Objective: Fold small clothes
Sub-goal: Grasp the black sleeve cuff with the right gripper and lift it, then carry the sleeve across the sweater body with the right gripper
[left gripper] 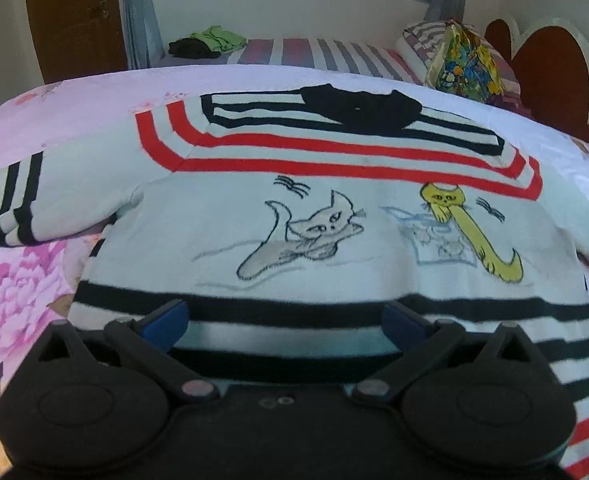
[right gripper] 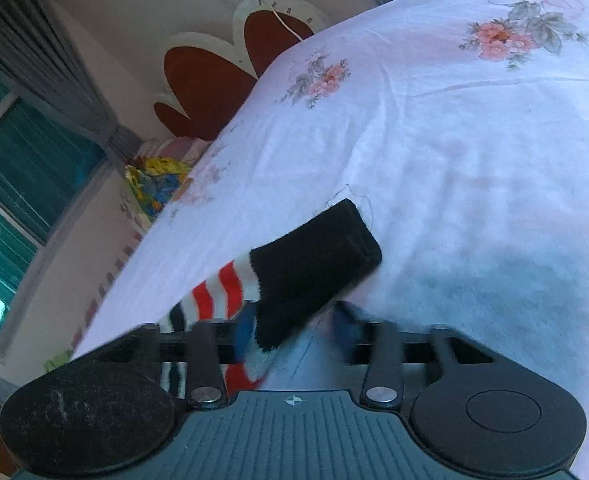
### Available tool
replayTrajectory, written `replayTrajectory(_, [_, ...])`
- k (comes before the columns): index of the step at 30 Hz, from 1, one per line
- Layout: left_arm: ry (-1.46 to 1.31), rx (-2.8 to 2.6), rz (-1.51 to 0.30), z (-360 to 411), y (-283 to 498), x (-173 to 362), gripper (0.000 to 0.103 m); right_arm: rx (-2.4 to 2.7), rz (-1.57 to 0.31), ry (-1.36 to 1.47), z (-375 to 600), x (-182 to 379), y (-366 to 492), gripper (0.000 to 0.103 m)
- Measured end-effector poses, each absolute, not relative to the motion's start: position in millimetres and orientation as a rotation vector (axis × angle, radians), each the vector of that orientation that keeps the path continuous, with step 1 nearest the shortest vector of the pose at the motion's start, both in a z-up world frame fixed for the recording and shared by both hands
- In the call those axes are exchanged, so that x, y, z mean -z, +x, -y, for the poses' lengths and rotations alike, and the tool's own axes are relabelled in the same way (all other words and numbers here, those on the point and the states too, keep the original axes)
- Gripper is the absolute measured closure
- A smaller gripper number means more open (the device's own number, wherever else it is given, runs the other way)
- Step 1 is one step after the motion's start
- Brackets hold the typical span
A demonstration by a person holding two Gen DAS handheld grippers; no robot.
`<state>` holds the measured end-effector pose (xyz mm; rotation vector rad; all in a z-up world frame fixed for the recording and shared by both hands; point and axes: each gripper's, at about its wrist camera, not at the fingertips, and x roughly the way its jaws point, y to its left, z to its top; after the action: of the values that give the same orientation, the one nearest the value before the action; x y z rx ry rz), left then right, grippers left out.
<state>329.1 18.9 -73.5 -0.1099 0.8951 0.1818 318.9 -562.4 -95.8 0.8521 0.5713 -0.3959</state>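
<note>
**Child's sweater spread on a bed, one cuff taken between the right fingers**

In the left wrist view we see a small striped sweater (left gripper: pixel 334 216) lying flat, front up, on a floral bedspread (left gripper: pixel 26 280). Its black collar (left gripper: pixel 358 110) points away from the camera, and two cat drawings, one white (left gripper: pixel 306 232) and one yellow (left gripper: pixel 466 224), sit on the pale chest panel. The left gripper (left gripper: pixel 286 320) hangs over the black-striped hem; its blue fingers (left gripper: pixel 166 318) stand wide apart with only flat fabric beneath them, and we cannot tell whether they touch it. Beyond the bedspread we note a second, striped bed (left gripper: pixel 314 54) carrying green and dark clothes (left gripper: pixel 210 42) and a colourful bag (left gripper: pixel 466 60).

In the right wrist view the right gripper (right gripper: pixel 290 330) is narrowly closed on the sleeve end: the black cuff (right gripper: pixel 314 268) projects forward from between the fingers (right gripper: pixel 244 332), with red and black stripes trailing to the left. The camera is tilted, and the white flowered bedspread (right gripper: pixel 454 140) fills the frame behind the cuff.
</note>
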Motion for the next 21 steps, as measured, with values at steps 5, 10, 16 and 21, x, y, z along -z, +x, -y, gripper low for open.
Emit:
replayTrajectory(5, [-0.054,-0.199,-0.909,-31.7,331.3,74.6,0.001,0.394,-0.574,0.715,548.0,89.7,336.0,0.098])
replayTrajectory(10, [-0.103,-0.174,-0.918,-72.1,328.9,76.7,0.002,0.268,-0.554,0.455,482.0,57.4,359.7,0.098])
replayTrajectory(16, [-0.155,-0.152,-0.909,-113.4,340.2,67.9,0.004,-0.062,-0.584,0.334,336.8,35.7,384.1,0.098])
replayTrajectory(21, [-0.169,-0.133,-0.9,-135.8,342.9,56.6,0.004,-0.268,-0.644,0.238,210.5,53.5,398.9,0.098])
